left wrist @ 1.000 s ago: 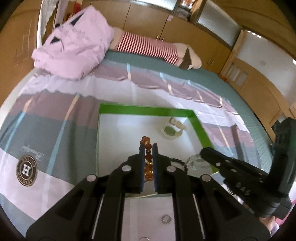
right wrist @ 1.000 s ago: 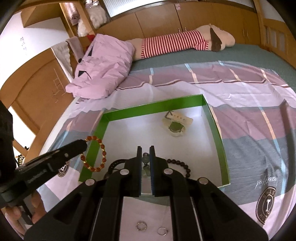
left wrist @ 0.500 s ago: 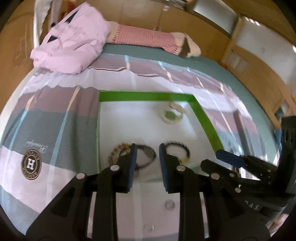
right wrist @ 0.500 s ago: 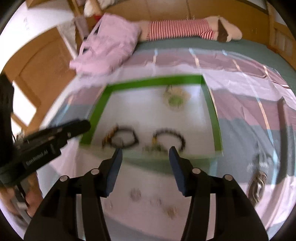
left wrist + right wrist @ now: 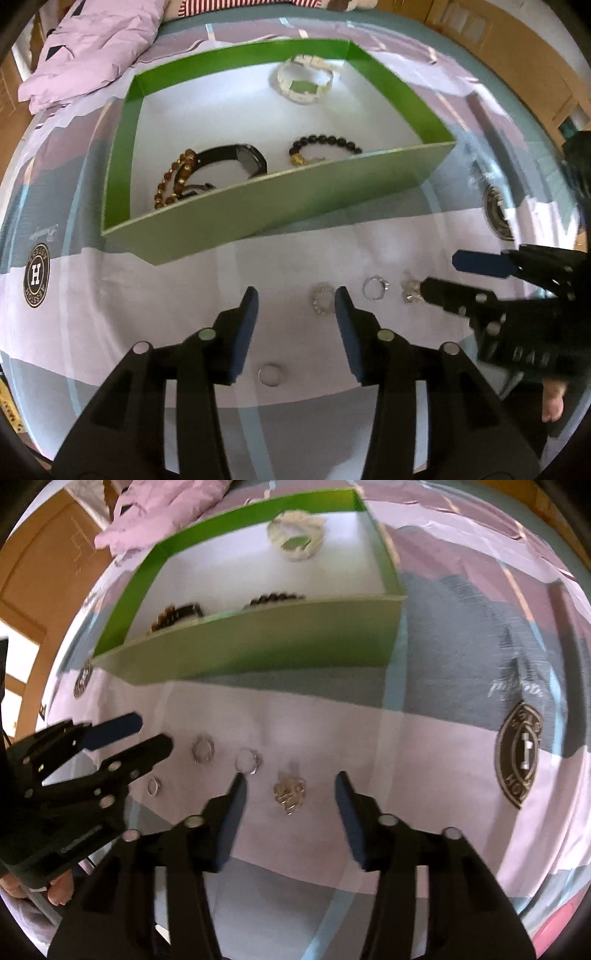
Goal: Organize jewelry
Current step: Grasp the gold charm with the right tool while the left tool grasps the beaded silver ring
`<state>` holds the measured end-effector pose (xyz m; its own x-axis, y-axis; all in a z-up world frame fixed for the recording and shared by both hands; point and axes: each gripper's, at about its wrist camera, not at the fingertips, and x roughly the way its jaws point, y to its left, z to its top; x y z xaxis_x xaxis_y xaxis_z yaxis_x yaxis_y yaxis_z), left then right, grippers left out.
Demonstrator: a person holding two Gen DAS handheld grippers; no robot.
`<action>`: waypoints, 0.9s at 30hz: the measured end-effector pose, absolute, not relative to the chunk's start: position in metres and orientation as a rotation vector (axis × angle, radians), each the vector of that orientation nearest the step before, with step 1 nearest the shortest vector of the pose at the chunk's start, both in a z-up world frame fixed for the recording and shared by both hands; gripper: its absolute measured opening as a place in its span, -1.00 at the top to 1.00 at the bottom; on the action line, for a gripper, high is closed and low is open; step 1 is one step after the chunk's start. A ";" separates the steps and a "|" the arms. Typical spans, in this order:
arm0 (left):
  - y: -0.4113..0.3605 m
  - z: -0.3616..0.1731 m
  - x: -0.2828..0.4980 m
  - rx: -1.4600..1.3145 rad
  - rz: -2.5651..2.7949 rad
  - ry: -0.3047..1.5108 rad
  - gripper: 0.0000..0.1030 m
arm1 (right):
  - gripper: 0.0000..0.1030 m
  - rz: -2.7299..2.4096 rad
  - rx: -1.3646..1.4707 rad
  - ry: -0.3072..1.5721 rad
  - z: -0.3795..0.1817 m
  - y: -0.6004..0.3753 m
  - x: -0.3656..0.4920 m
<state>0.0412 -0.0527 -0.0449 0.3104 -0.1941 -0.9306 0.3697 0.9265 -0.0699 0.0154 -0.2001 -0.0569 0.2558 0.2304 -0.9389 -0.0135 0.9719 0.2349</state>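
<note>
Both grippers spread wide, empty | rings lie on the bedspread in front of the green box | left gripper by the beaded ring; right gripper over the ring cluster | centre your fingers, press lightly into fabric, close slowly.

Open bedspread is left between the tall near wall of the green cardboard box and the row of small silver rings, wide enough for fingers to pass. The box interior is reached only from above, since the near wall stands in the way. Inside, the middle of the white floor is bare, while the amber bead bracelet, black bangle and black bead bracelet crowd the near side. Room at the right-hand rings is narrowed by the right gripper, seen spread apart.
</note>
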 end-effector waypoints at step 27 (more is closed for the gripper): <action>-0.081 -0.084 0.052 0.200 -0.316 1.299 0.60 | 0.71 0.025 0.004 1.305 -0.058 -0.185 0.003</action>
<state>0.0517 -0.0813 -0.0837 0.2348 -0.1175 -0.9649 0.3395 0.9401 -0.0319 0.0028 -0.1853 -0.0575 0.2624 0.0207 -0.9647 -0.0165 0.9997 0.0169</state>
